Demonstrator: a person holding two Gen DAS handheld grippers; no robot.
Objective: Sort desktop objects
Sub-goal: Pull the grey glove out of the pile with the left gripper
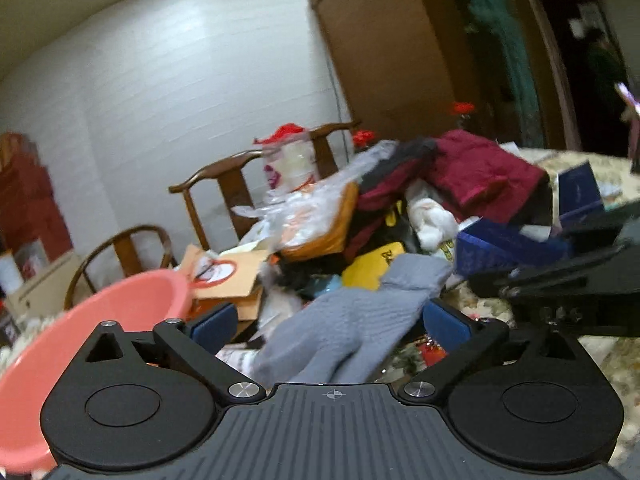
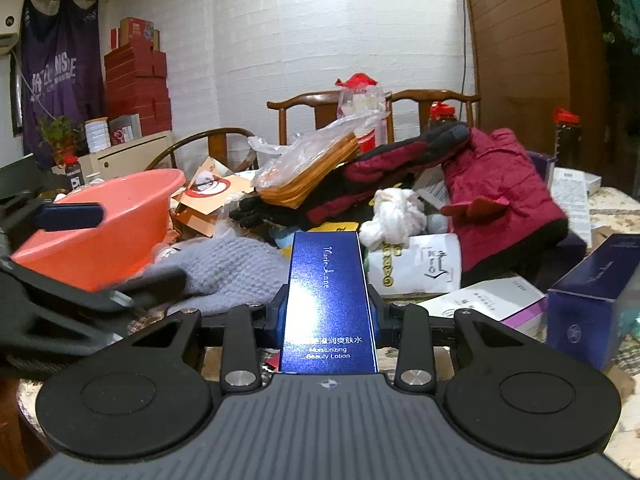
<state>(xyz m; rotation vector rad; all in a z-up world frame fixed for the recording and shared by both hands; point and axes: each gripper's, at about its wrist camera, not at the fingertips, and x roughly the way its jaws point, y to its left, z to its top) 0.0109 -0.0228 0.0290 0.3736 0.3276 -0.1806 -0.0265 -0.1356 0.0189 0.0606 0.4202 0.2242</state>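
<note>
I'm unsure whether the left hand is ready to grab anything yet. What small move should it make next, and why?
Probably ease the left gripper forward and close on the grey knitted glove. Its jaws stand wide open with the glove lying between the blue pads, not pinched. The right gripper is already shut on the blue lotion box, so it is occupied, and the pink basin sits close by on the left.

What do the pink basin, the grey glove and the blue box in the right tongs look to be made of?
Pink basin: likely moulded plastic, smooth with a soft sheen.
Grey glove: knitted fabric; ribbed stitch rows show, matte and limp.
Blue box: probably coated cardboard, sharp folded edges, glossy metallic-blue print catching glare.
</note>
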